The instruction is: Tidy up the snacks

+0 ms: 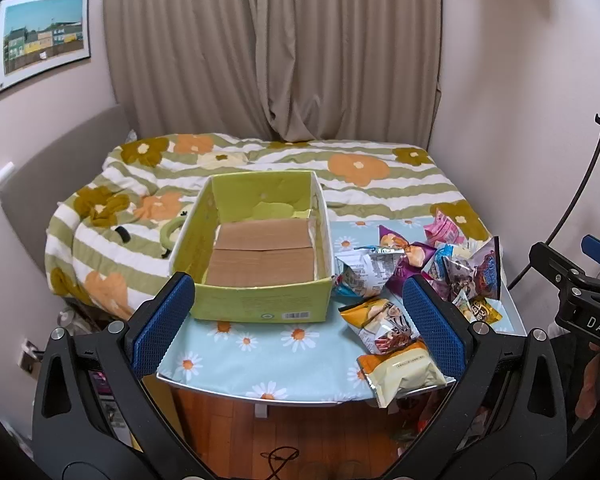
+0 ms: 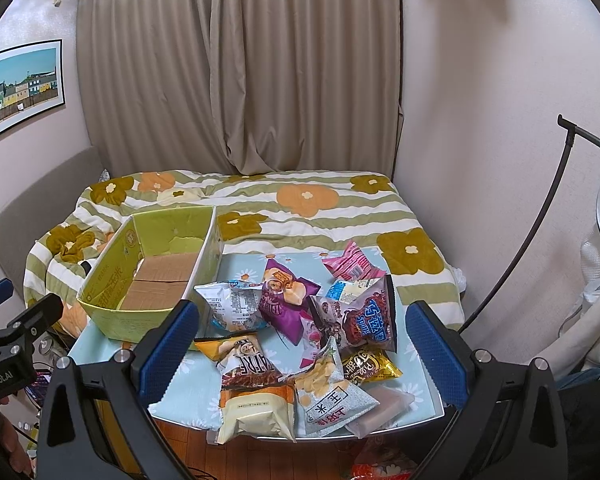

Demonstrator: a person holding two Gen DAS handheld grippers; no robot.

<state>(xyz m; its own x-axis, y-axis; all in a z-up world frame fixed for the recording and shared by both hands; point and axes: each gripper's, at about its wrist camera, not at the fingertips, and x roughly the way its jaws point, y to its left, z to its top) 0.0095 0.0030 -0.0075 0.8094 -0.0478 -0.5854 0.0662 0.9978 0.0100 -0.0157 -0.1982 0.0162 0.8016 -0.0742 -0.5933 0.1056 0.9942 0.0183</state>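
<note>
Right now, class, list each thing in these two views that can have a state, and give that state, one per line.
Left gripper: open, holding nothing.
Right gripper: open, holding nothing.
Green box: open-topped, empty, upright on the table.
Snack packets: sealed, piled loose beside the box.
Cream bun packet: overhanging the table's near edge.
Curtain: drawn shut.

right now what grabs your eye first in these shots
A jumble of bright snack bags is heaped on the right half of the daisy-print table. Beside it on the left stands an open green box, holding nothing but its cardboard floor. Both tools, left and right, hang open before the table.
</note>
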